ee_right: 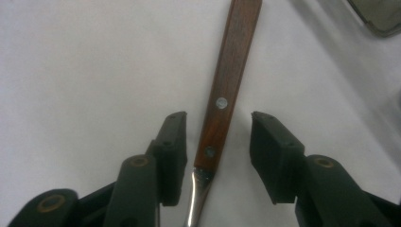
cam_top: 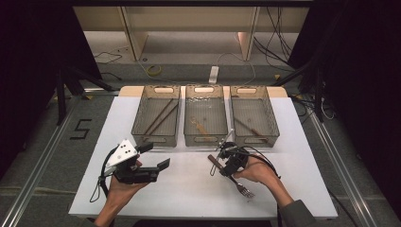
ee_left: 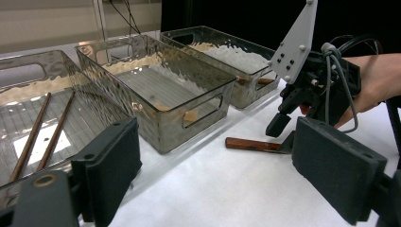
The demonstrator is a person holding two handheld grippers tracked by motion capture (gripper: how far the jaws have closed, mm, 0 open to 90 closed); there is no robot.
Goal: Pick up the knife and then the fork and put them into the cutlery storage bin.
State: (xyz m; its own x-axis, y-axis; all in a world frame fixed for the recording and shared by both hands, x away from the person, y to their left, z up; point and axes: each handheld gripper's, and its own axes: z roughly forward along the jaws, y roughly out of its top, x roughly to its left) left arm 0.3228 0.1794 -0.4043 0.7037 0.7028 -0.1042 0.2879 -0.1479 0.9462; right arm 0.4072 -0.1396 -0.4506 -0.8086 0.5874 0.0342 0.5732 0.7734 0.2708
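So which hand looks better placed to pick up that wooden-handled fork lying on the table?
The right. Its tool already straddles the fork, one pad on each side of the wooden handle, apparently not yet pressing. The left tool hovers open off to the side in front of the left bin, well away from the fork.

A white table point(cam_top: 189, 189) stands on grey carpeted floor point(cam_top: 38, 142) marked with a black "5" point(cam_top: 81, 128) at nine o'clock, black curtains point(cam_top: 28, 71) at both sides, pale wooden shelving point(cam_top: 189, 28) at twelve o'clock, and cables point(cam_top: 274, 38) and a power strip point(cam_top: 213, 74) strewn before it.
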